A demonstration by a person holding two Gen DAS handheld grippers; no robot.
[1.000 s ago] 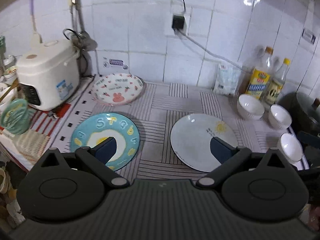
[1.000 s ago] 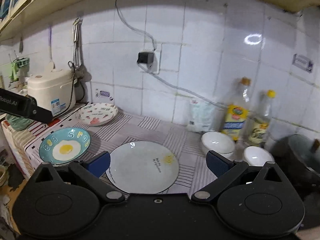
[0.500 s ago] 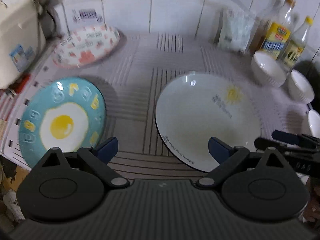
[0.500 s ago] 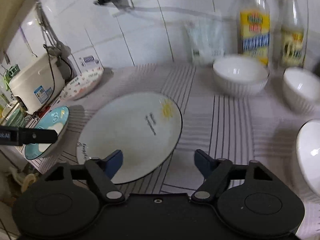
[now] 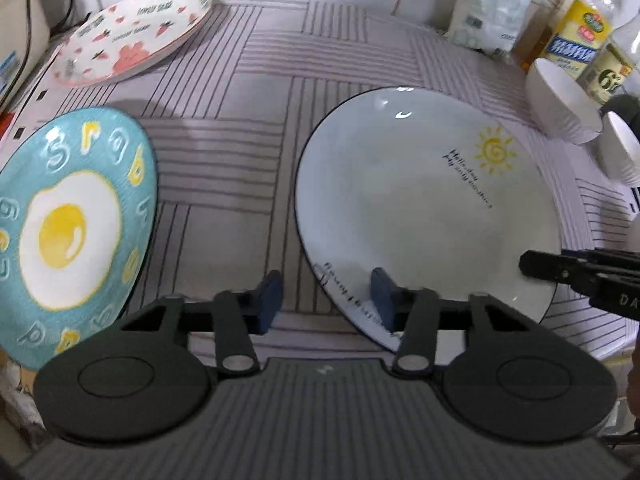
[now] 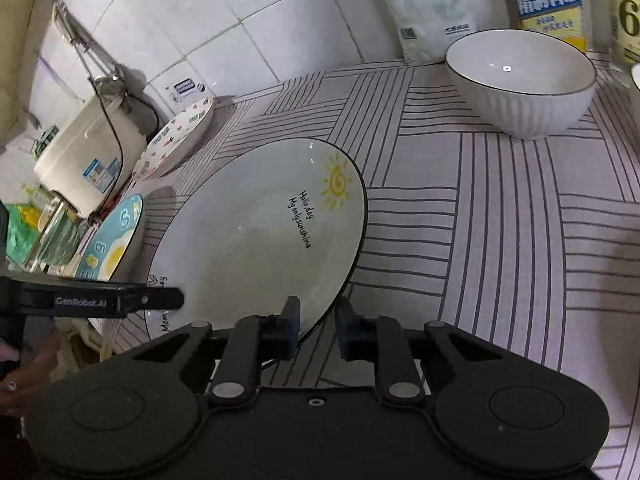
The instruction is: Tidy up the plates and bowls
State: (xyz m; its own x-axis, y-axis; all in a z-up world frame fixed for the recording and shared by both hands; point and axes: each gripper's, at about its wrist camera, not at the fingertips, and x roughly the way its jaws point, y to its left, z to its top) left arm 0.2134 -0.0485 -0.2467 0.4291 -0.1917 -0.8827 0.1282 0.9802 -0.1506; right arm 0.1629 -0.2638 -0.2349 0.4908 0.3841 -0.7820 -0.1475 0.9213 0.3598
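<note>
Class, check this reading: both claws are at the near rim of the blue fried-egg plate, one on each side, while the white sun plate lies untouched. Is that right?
Not quite: the plates are swapped. The left wrist view shows the left claw closing over the near rim of the white sun plate, and the right wrist view shows the right claw closing on that plate's rim too. The blue fried-egg plate lies untouched.

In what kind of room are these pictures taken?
Most likely a home kitchen counter: a tiled wall behind, a rice cooker at the left, oil bottles at the right, and plates and bowls on a striped mat.
</note>
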